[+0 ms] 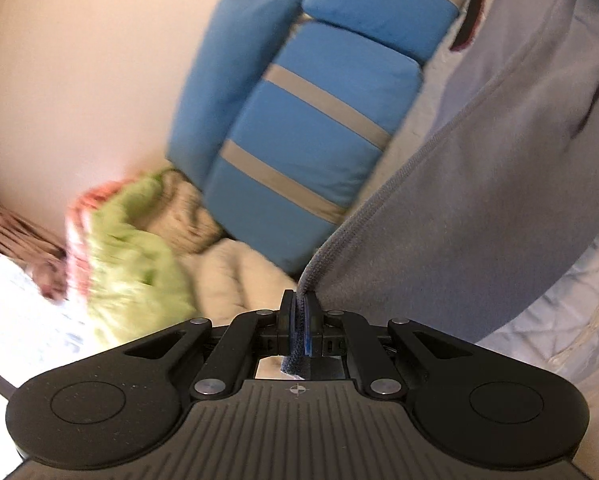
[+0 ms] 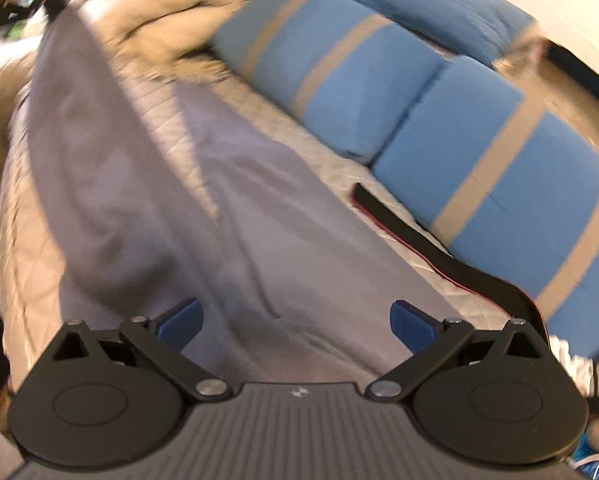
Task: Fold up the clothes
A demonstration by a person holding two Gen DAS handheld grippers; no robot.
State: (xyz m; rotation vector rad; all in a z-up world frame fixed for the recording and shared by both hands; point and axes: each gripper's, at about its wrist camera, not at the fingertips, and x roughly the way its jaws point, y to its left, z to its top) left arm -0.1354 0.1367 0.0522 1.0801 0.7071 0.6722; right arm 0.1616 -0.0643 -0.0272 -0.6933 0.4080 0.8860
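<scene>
Left wrist view: left gripper point(image 1: 299, 304) clamping, jaws pressed together, on the ribbed hem of a grey garment point(image 1: 479, 200); hem edge passing between the blue pads point(image 1: 308, 316) and emerging as a short dark tab behind them. Garment rising from the jaws toward upper right, hanging taut as a broad sheet, covering part of a pale quilted bedspread point(image 1: 559, 320). Blue cushions with beige stripes point(image 1: 299, 120) standing behind the garment, tilted in the frame. Green cloth point(image 1: 131, 256) lying at left beside a beige knitted blanket point(image 1: 187, 216); both blurred. Cream wall point(image 1: 79, 80) filling the upper left. Dark strap with a red edge point(image 1: 471, 12) showing at top right, just beside the cushions.

Right wrist view: right gripper point(image 2: 295, 324) standing released, blue pads point(image 2: 411, 324) spread wide apart, gripping nothing, hovering above the grey garment point(image 2: 259, 220). Garment lying spread along the quilted bedspread point(image 2: 327, 152), one long fold point(image 2: 87, 152) lifted along the left side. Striped blue cushions point(image 2: 479, 168) lining the far right edge of the bed. Dark strap point(image 2: 419, 236) resting on the bedspread between garment and cushions, touching the cushion base. Beige blanket point(image 2: 171, 20) heaped at the far end, blurred.
</scene>
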